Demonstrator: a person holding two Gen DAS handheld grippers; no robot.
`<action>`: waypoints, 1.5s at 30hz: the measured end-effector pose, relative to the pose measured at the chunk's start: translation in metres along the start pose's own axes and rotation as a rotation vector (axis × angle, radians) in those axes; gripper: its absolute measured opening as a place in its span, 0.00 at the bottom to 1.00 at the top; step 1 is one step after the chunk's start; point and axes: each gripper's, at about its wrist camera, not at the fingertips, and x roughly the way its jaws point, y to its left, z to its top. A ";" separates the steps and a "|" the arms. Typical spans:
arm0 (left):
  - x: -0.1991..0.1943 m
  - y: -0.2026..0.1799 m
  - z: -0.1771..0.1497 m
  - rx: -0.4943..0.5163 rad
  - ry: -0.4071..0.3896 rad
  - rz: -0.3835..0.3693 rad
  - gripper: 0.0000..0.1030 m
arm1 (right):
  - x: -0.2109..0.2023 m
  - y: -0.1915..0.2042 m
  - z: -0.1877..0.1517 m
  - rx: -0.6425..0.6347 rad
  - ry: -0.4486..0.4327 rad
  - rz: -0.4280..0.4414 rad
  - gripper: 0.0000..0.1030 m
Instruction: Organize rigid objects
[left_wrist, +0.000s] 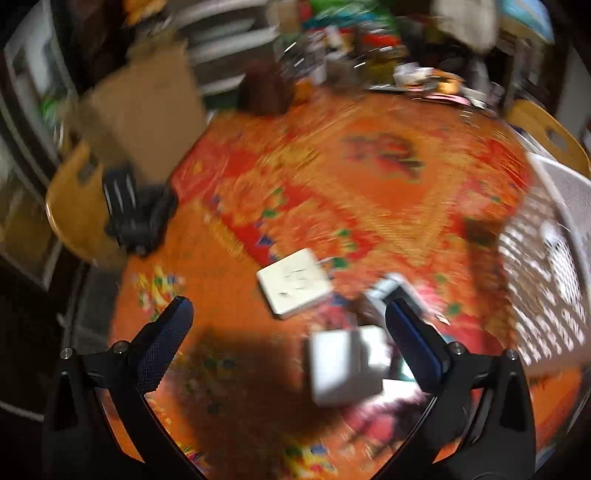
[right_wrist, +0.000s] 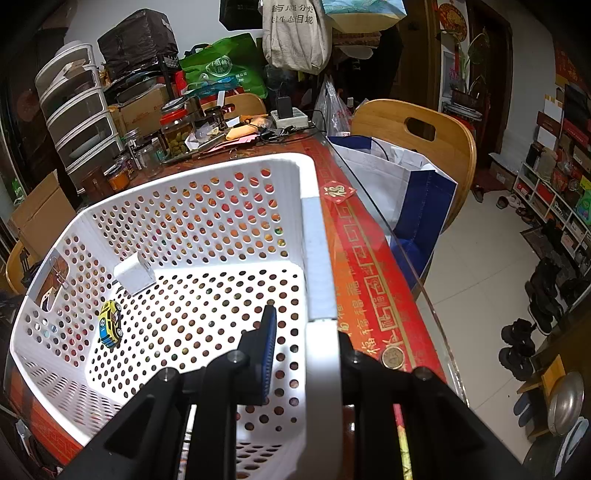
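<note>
On basket rim, right tool clamped.

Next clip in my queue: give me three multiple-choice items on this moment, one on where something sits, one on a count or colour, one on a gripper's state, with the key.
1. Where is the yellow toy car?
A. On the tablecloth beside the basket
B. On the perforated floor of the white basket
C. On the wooden chair

2. How many things lie inside the basket?
A. Two
B. Four
C. None

3. How does the right gripper stand?
A. Open above the floor tiles
B. Shut on the toy car
C. Clamped on the basket's rim

Key: 1 B, the right wrist view shows the car on the holed bottom near the left wall. 2 A, only the car and a white block show inside. 3 C, one finger is inside the wall, the other outside it.
</note>
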 end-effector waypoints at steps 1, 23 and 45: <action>0.010 0.006 0.000 -0.031 0.016 -0.018 1.00 | 0.000 0.000 0.000 0.001 -0.001 0.000 0.18; 0.109 0.009 0.028 -0.223 0.180 -0.065 0.94 | 0.000 0.003 0.002 -0.010 -0.001 -0.021 0.19; 0.009 -0.004 0.039 -0.144 -0.111 0.015 0.65 | 0.000 0.003 0.003 -0.008 -0.005 -0.015 0.19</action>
